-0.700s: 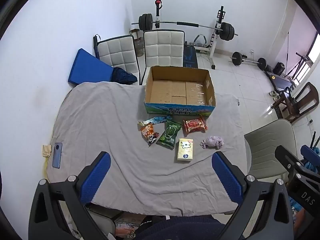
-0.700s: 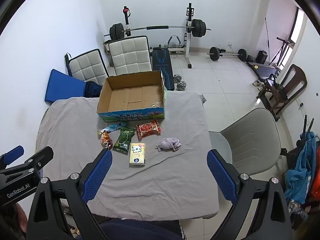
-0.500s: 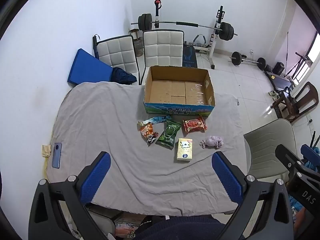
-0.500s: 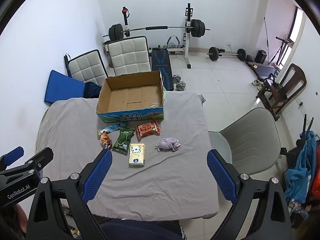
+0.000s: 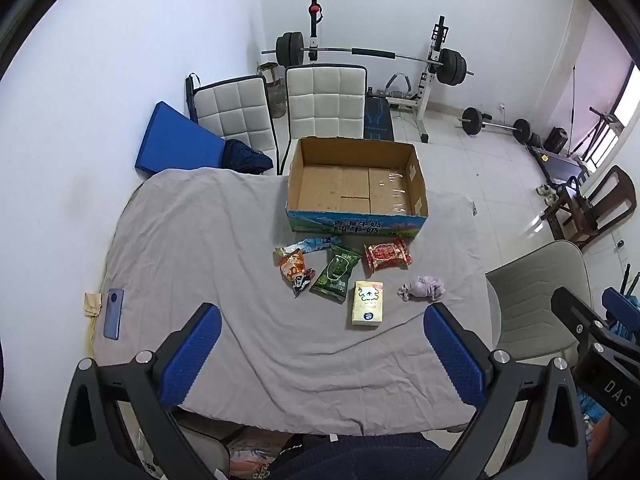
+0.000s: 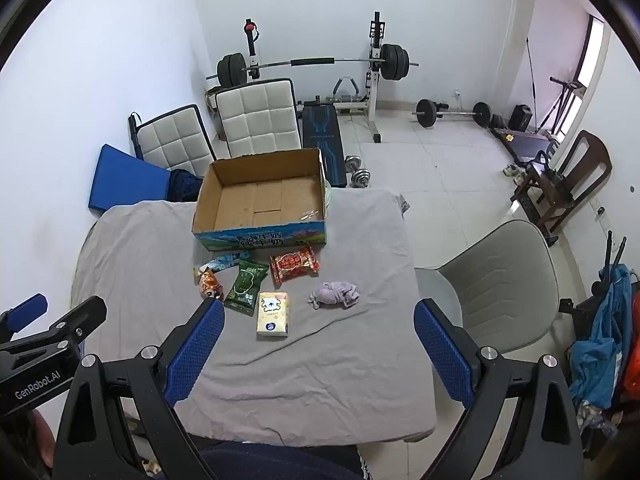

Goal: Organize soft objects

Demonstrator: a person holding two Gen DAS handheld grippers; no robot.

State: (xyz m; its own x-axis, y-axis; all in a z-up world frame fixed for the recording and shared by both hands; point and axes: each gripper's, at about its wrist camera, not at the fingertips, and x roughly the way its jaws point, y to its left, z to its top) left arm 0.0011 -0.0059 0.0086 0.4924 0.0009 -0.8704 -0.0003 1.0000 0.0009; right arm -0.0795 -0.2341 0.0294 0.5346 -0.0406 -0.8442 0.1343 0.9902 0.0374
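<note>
On a grey-clothed table (image 5: 192, 248) lie a green snack bag (image 5: 336, 274) (image 6: 245, 287), a red snack bag (image 5: 387, 255) (image 6: 295, 265), an orange snack bag (image 5: 294, 270) (image 6: 208, 282), a light blue wrapper (image 5: 308, 245) (image 6: 228, 261), a yellow tissue pack (image 5: 368, 303) (image 6: 273, 314) and a crumpled purple cloth (image 5: 422, 288) (image 6: 334, 294). An open, empty cardboard box (image 5: 356, 188) (image 6: 262, 200) stands behind them. My left gripper (image 5: 322, 354) and right gripper (image 6: 318, 350) are both open and empty, held high above the table's near edge.
A blue phone (image 5: 113, 314) lies at the table's left edge. A grey chair (image 6: 504, 280) stands right of the table. Two white padded chairs (image 5: 326, 104) and a blue mat (image 5: 176, 144) are behind it. Weight bench and barbells fill the far room.
Both views shifted very slightly; the objects and grippers stand as before.
</note>
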